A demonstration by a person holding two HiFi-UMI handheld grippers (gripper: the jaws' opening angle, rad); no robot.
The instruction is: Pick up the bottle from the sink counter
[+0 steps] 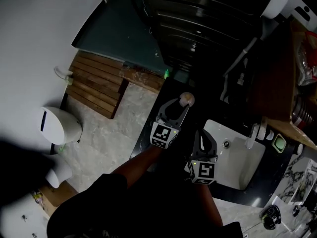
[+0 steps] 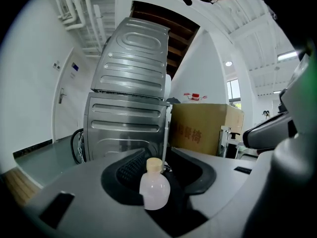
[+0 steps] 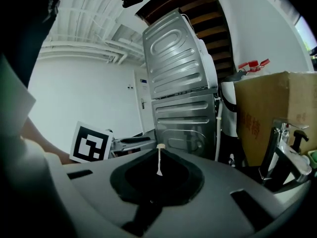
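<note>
A small translucent whitish bottle (image 2: 154, 188) with a tan cap stands upright between the two fingers of my left gripper (image 2: 157, 158). That gripper is open around the bottle, its ribbed left pad (image 2: 130, 169) close beside it. In the head view the bottle (image 1: 187, 99) shows at the tip of the left gripper (image 1: 183, 106), over the dark sink counter (image 1: 166, 90). My right gripper (image 1: 203, 135) hangs nearer to me, beside the sink, holding nothing. In the right gripper view its jaws (image 3: 158, 155) meet, leaving only a thin pale slit.
A white sink basin (image 1: 233, 157) with a faucet (image 1: 255, 133) lies right of the grippers. A steel-grey washing machine (image 2: 129, 108) stands behind the counter, with a cardboard box (image 2: 205, 128) to its right. Wooden decking (image 1: 96, 83) and a white bin (image 1: 59, 125) are on the floor at left.
</note>
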